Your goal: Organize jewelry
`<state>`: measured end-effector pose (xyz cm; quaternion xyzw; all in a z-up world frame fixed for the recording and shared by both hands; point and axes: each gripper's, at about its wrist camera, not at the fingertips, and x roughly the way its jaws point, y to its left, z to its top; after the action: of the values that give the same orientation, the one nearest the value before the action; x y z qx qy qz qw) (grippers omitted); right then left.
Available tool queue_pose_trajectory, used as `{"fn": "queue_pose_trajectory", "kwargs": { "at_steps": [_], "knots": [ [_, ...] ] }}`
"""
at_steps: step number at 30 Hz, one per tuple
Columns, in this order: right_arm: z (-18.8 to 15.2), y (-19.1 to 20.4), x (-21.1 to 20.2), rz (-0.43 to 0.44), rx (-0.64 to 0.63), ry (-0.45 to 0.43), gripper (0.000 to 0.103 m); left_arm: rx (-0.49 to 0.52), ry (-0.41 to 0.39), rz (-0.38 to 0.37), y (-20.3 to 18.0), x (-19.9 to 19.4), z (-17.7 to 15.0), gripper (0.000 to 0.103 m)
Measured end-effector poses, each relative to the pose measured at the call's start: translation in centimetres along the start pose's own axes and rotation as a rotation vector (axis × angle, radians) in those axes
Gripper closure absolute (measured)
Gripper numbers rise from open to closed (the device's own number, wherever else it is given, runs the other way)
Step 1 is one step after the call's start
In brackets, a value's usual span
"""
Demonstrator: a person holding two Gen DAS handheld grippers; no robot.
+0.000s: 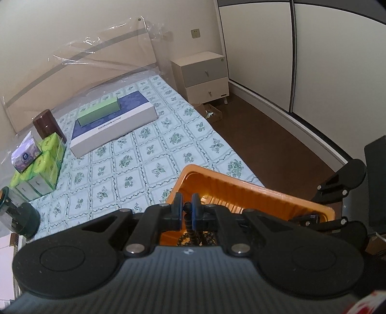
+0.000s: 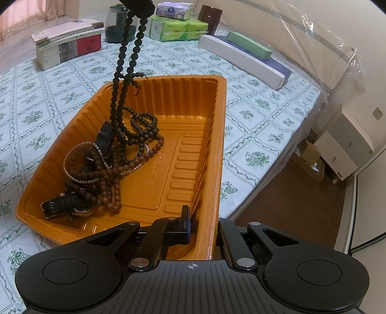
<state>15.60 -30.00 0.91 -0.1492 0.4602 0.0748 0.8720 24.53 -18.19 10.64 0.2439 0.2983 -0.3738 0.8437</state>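
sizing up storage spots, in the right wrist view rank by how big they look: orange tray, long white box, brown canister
1. orange tray, though nearest the camera
2. long white box
3. brown canister, farthest away, so its true size is unsure

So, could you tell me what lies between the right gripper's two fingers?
The orange tray's side wall: in the right wrist view, one finger sits inside the tray, the other hidden outside it.

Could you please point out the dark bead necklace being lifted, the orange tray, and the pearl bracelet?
dark bead necklace [image 2: 120, 58]: right wrist view, on the hanging strand.
orange tray [image 2: 223, 135]: right wrist view, on its right rim.
pearl bracelet [image 2: 83, 180]: right wrist view, on its lower arc.
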Motion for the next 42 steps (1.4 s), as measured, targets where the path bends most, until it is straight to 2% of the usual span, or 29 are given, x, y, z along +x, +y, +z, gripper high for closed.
{"fn": "queue_pose_trajectory", "kwargs": {
  "at_steps": [5,7,12,17,24,30,39,42],
  "knots": [
    [0.0,0.0,0.0,0.000,0.000,0.000,0.099,-0.019,0.005,0.006,0.2,0.2,-0.1,0.093],
    [0.0,0.0,0.0,0.001,0.001,0.000,0.099,-0.031,0.001,0.024,0.5,0.0,-0.2,0.081],
    [0.0,-0.1,0.0,0.003,0.005,-0.001,0.099,-0.113,-0.036,0.052,2.1,-1.5,-1.2,0.079],
    [0.0,-0.1,0.0,0.004,0.006,-0.002,0.099,-0.190,-0.052,0.084,3.7,-3.5,-3.7,0.076],
    [-0.3,-0.6,0.2,0.032,0.023,-0.017,0.099,-0.337,-0.077,0.136,5.1,-6.8,-8.9,0.073],
    [-0.8,-2.7,1.3,0.115,0.106,-0.047,0.099,-0.483,-0.073,0.197,5.4,-9.5,-14.2,0.072],
    [-0.9,-5.9,4.8,0.267,0.268,-0.029,0.100,-0.788,-0.064,0.303,4.7,-13.4,-22.9,0.072],
    [-1.4,-6.6,5.4,0.304,0.305,-0.054,0.099,-0.859,-0.054,0.350,4.1,-14.4,-25.1,0.067]
  ]
}}
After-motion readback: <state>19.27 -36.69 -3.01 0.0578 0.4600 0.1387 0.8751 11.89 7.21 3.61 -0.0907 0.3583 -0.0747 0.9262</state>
